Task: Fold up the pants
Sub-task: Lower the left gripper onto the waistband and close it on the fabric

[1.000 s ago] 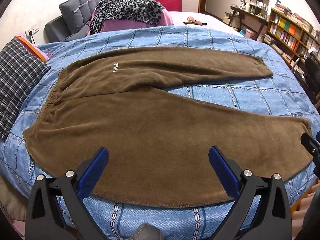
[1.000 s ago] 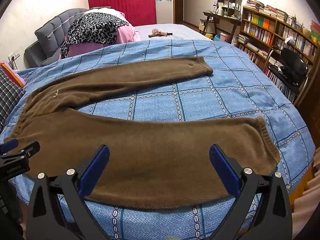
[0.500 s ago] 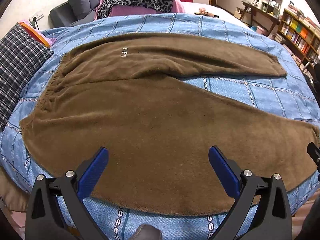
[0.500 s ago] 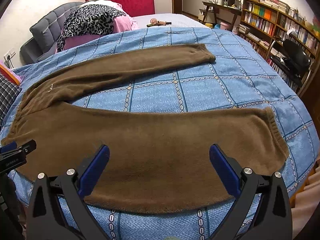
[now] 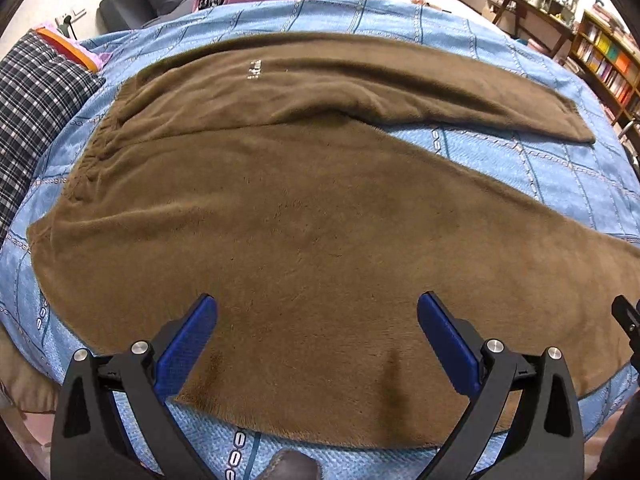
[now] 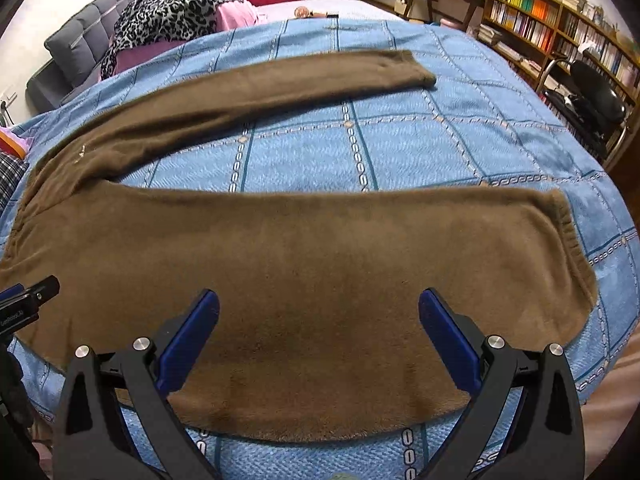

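The pants (image 5: 304, 240) are brown, fleecy and lie flat on the blue patterned bedspread (image 6: 400, 148), legs spread in a V, waistband toward the plaid pillow (image 5: 36, 112). The left gripper (image 5: 318, 312) and right gripper (image 6: 319, 310) hang over the near leg's edge, jaws wide apart, holding nothing.
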The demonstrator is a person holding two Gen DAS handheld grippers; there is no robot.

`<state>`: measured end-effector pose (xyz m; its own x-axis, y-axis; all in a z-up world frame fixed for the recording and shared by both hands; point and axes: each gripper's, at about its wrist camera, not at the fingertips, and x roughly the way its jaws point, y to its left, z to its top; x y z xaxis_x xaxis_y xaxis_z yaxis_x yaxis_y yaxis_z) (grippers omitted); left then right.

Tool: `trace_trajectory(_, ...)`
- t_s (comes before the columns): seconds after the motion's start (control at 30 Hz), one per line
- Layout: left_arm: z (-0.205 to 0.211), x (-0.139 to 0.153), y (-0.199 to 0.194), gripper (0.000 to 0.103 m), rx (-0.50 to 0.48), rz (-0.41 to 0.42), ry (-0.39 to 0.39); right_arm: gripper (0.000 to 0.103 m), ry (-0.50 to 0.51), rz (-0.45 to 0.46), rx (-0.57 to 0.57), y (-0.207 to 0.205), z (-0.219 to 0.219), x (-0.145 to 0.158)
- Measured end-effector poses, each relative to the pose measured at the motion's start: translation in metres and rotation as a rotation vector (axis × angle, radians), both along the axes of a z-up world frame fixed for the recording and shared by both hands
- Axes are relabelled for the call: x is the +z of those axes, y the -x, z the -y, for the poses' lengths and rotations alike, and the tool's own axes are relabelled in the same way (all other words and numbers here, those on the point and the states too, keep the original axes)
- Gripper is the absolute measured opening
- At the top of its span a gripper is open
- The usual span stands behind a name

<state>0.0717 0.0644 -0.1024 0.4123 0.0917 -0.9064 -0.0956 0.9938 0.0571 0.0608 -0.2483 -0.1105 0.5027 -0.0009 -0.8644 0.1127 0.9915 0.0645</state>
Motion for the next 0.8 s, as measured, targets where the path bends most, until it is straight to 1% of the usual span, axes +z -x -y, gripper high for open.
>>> trace_trajectory(0.1, 0.0, -0.007, -0.002, 0.098, 0.002, -0.018, -0.004, 0.1, 0.0, -0.006, 0.005, -0.001, 0.0, -0.006)
trace_trajectory(0.3, -0.004, -0.026, -0.006, 0.098, 0.012, -0.071, -0.017, 0.1, 0.009, -0.052, 0.021, -0.004, -0.004, -0.024)
trace_trajectory(0.5, -0.01, -0.04, -0.007, 0.098, 0.017, -0.103, 0.011, 0.1, 0.026, -0.086, 0.04, -0.008, -0.007, -0.038)
trace_trajectory(0.6, -0.013, -0.043, -0.006, 0.098, 0.011, -0.101, 0.032, 0.1, 0.024, -0.092, 0.046, -0.009, -0.007, -0.041)
trace_trajectory(0.7, -0.022, -0.047, -0.002, 0.098, 0.001, -0.078, 0.075, 0.1, 0.02, -0.101, 0.055, -0.01, -0.007, -0.045)
trace_trajectory(0.8, -0.029, -0.048, 0.001, 0.098, -0.01, -0.068, 0.101, 0.1, 0.003, -0.113, 0.065, -0.011, -0.006, -0.05)
